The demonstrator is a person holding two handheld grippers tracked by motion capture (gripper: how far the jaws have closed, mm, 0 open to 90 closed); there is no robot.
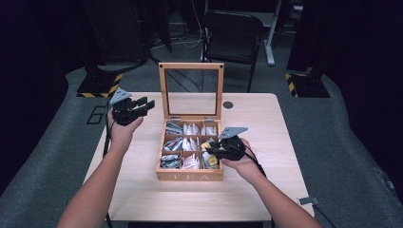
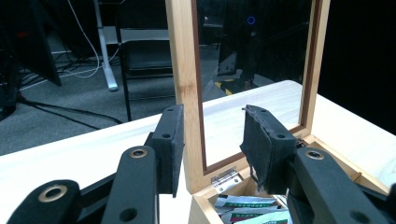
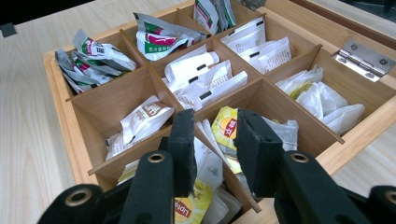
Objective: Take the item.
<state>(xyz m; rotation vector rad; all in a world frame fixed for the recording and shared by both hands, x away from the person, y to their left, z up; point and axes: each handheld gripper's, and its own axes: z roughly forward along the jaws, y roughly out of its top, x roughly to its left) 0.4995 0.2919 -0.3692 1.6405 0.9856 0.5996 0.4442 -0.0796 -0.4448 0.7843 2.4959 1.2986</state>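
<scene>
Dark studio floor surrounded the table (image 1: 142,190), where a wooden tea box (image 1: 190,175) stood open. Below the right hand-held gripper (image 3: 215,140), half open and empty, lay a yellow tea bag (image 3: 225,125); the next move likely called for lowering and closing. The left hand-held gripper (image 2: 210,140) gaped empty beside the lid (image 2: 184,70).

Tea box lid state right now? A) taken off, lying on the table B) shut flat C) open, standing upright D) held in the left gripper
C: the glass-paned lid stands upright on its hinges behind the compartments of the tea box, and the left gripper hovers open beside it without touching it.
</scene>
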